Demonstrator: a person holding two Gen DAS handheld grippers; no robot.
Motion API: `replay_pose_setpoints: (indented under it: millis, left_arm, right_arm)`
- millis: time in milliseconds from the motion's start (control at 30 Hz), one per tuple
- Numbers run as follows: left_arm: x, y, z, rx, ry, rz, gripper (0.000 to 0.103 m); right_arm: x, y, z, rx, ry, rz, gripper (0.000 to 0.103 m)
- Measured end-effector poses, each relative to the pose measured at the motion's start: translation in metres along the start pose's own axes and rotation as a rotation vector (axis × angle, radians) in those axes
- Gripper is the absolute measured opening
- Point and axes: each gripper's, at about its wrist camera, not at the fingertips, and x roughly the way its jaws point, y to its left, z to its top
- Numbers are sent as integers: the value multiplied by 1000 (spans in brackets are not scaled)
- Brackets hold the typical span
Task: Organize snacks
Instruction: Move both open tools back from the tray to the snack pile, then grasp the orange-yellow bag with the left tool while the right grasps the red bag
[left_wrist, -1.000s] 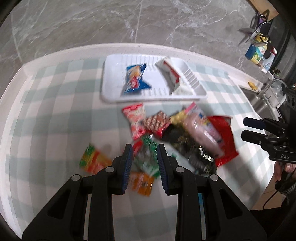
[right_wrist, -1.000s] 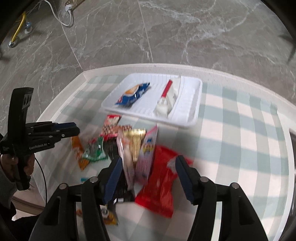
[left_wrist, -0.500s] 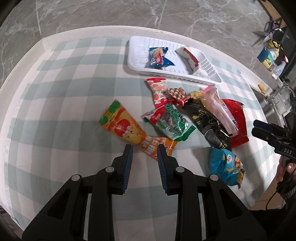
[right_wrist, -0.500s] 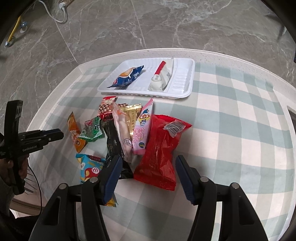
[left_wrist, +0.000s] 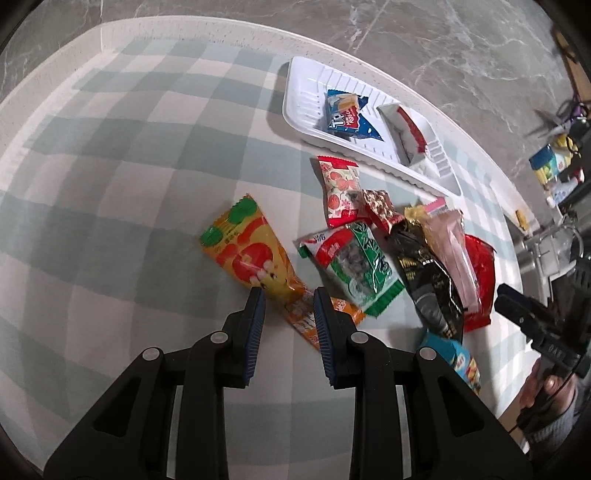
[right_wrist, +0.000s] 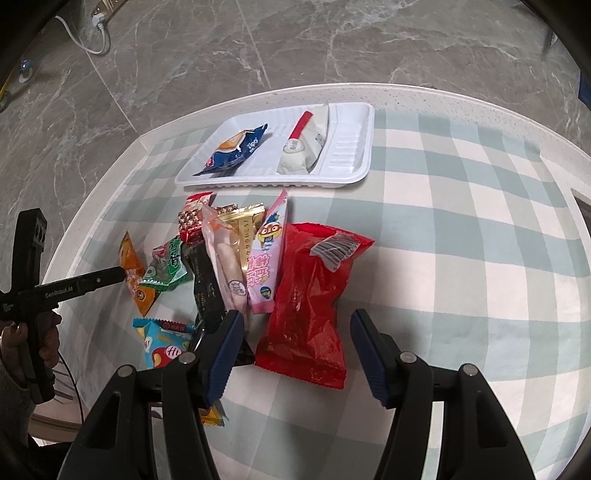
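Observation:
A white tray (left_wrist: 295, 96) (right_wrist: 354, 173) at the table's far side holds a blue packet (left_wrist: 345, 118) and a white-and-red packet (left_wrist: 406, 133). Loose snacks lie in a pile in front of it. My left gripper (left_wrist: 289, 295) (right_wrist: 110, 276) hovers over the near end of an orange fruit packet (left_wrist: 243, 251). Its jaws are only narrowly apart and grip nothing. A green packet (left_wrist: 354, 266) lies just to its right. My right gripper (right_wrist: 297, 317) (left_wrist: 513, 299) stands open above the near end of a red bag (right_wrist: 310, 295), beside a pink packet (right_wrist: 264, 258) and a black one (left_wrist: 424, 273).
A light blue packet (right_wrist: 162, 339) lies near the table's front edge, below the pile. The checked cloth stretches bare to the left (left_wrist: 110, 184) and to the right (right_wrist: 480, 221). A sink tap (left_wrist: 546, 240) and small bottles (left_wrist: 557, 162) stand past the table's right end.
My left gripper moved from over the green packet to the orange one and rolled. The right gripper drew back to the red bag's near end. Neither gripper's jaw gap changed.

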Motion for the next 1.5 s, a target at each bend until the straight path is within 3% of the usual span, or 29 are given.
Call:
replay_pose_setpoints:
  millis: [433, 800, 900, 1167, 1500]
  left_arm:
    - [28, -5, 18, 7, 30, 44, 27]
    - [38, -16, 31, 79, 19, 86, 27]
    - [41, -20, 33, 104, 17, 102, 27]
    - [33, -22, 44, 79, -3, 45, 27]
    - [36, -47, 50, 148, 16, 12, 27]
  right_arm:
    - [20, -11, 9, 28, 30, -9, 64]
    - [43, -17, 17, 32, 83, -9, 63]
    - [49, -17, 17, 31, 93, -8, 58]
    - [53, -21, 18, 32, 97, 1, 57]
    - [53, -21, 20, 40, 98, 6, 57]
